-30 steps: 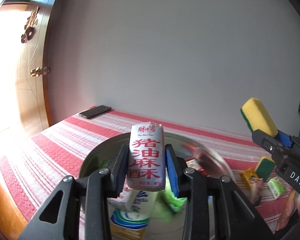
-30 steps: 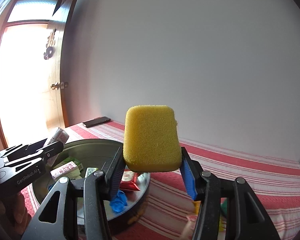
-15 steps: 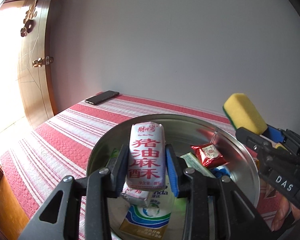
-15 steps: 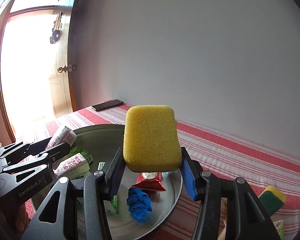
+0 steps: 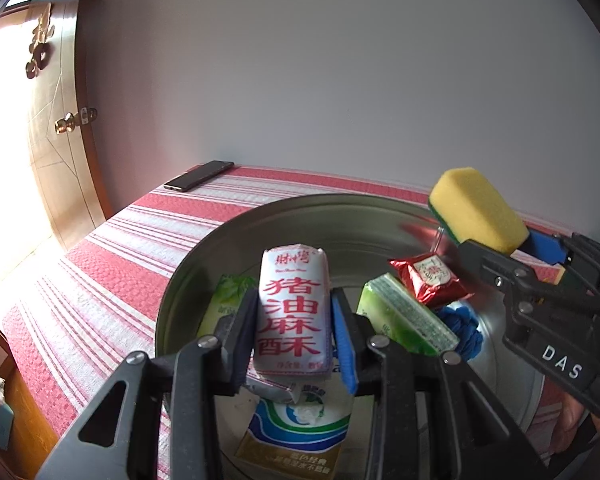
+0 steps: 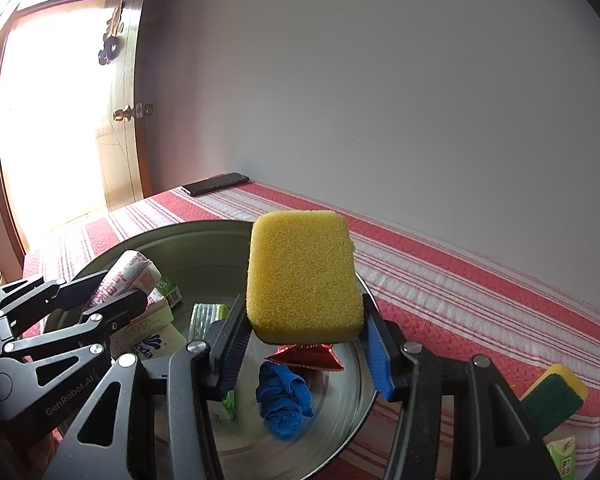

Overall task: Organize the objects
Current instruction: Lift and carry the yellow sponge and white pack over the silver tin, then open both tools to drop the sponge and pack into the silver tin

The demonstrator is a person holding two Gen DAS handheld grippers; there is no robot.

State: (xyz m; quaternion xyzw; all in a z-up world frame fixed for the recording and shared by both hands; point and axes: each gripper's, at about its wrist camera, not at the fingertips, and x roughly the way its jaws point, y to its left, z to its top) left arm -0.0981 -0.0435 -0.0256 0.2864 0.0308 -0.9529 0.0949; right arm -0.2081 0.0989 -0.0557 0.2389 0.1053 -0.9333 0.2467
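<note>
My left gripper (image 5: 294,338) is shut on a white snack packet with red characters (image 5: 293,306), held upright above the round metal basin (image 5: 300,210). My right gripper (image 6: 302,344) is shut on a yellow sponge (image 6: 302,276) over the basin's (image 6: 196,230) right side; the same sponge (image 5: 478,208) shows at the right of the left wrist view. Inside the basin lie a red foil packet (image 5: 430,278), green packets (image 5: 404,316), a blue cloth (image 6: 284,394) and a carton with a blue-green swirl (image 5: 300,424). The left gripper (image 6: 114,294) with its packet appears at the left of the right wrist view.
The basin stands on a red-and-white striped cloth (image 6: 460,292). A dark phone (image 5: 199,176) lies at the far corner by a wooden door (image 5: 56,128). A second sponge with a green side (image 6: 556,396) and a small green packet (image 6: 562,454) lie right of the basin.
Both grippers have come lower and closer over the basin, which now fills more of each view. The right gripper with its sponge has shifted left above the basin. Both grips hold unchanged.
</note>
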